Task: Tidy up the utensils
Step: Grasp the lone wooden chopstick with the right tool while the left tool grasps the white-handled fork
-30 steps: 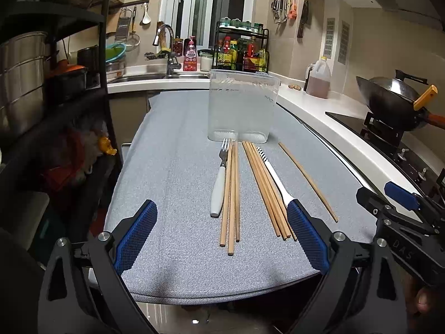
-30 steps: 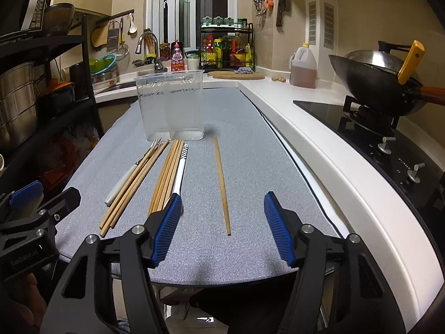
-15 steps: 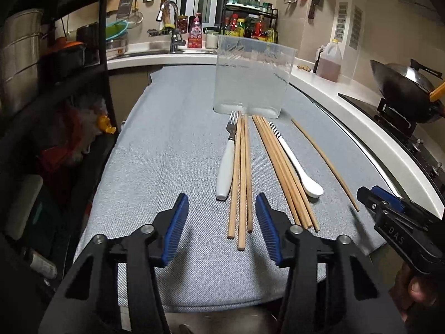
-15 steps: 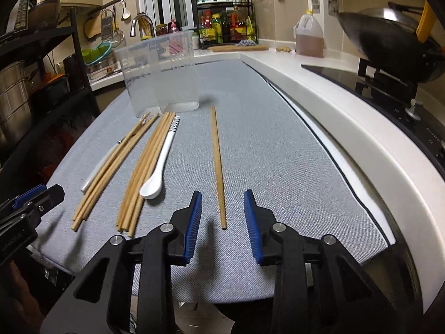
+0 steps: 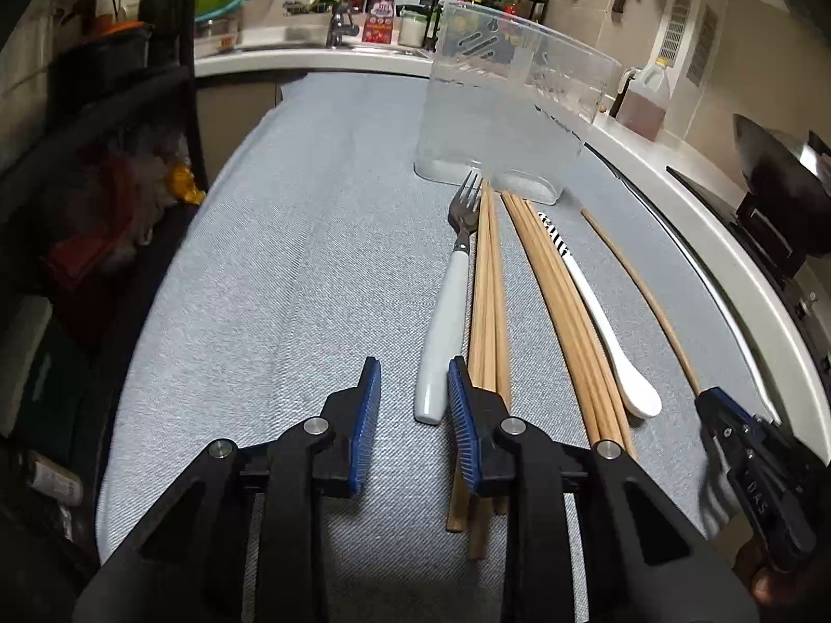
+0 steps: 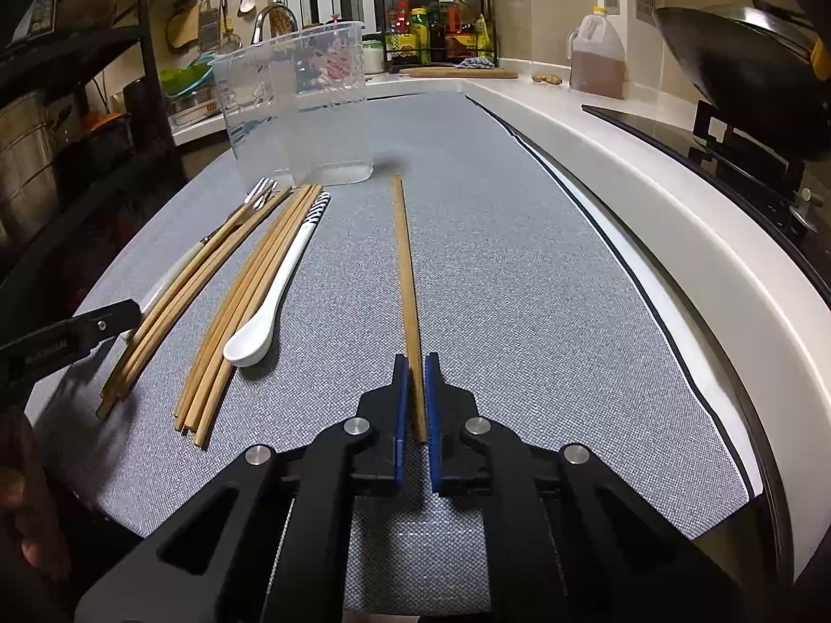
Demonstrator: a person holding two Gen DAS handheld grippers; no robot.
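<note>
Item: lone chopstick, long axis toward the clear container; my right tongs clamp its near end; left tongs, just narrowing, half-closed and empty beside the fork.

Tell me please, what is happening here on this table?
A person holds a gripper in each hand and is sorting utensils on a grey mat. The right gripper has just closed its jaws on the near end of a lone chopstick. The left gripper has been closing too, and nothing is pressed between its jaws; its right jaw rests over a chopstick bundle, beside the fork. The spoon and the clear container, which looks empty, are untouched.
</note>
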